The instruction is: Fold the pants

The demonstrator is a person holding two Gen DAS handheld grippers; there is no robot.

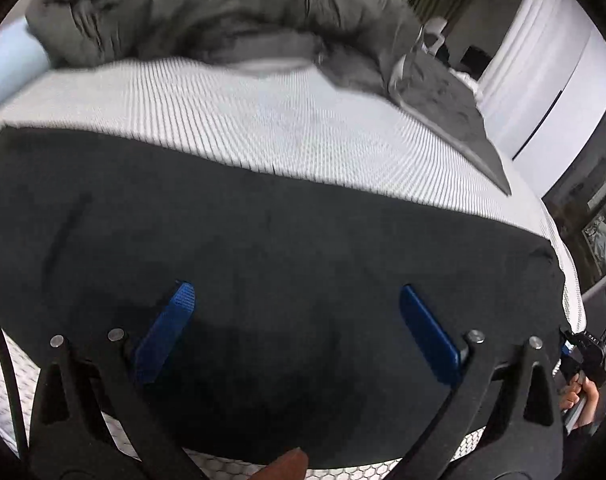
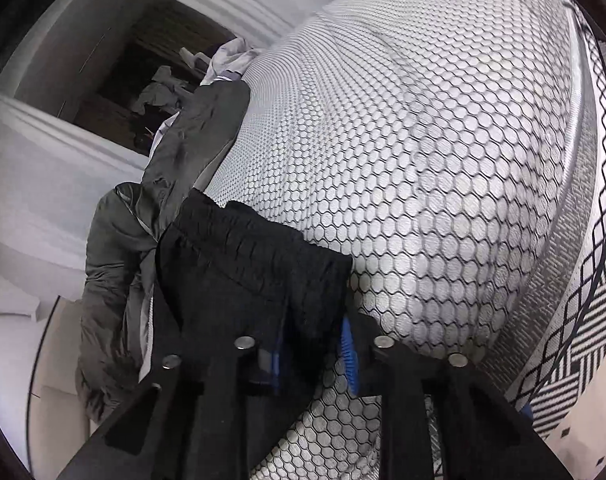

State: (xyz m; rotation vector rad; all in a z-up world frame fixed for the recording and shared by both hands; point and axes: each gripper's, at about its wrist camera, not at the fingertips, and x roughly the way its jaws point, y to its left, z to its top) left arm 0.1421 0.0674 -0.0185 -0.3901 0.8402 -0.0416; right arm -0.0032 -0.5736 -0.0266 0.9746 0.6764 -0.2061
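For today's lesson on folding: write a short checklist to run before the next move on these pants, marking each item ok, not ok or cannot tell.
1. Left hand-held gripper open, nothing between its pads: ok.
2. Right hand-held gripper on the pants' waistband end: ok.
3. Right pads pressing the cloth: cannot tell.
4. Pants lie flat on the bed: ok in the left view.
5. Grey blanket clear of the pants: ok there; touching in the right view.

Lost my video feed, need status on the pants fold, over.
Left gripper open above the black pants. Right gripper closed on the waistband. Pants flat on the mattress. Grey jacket behind, clear.
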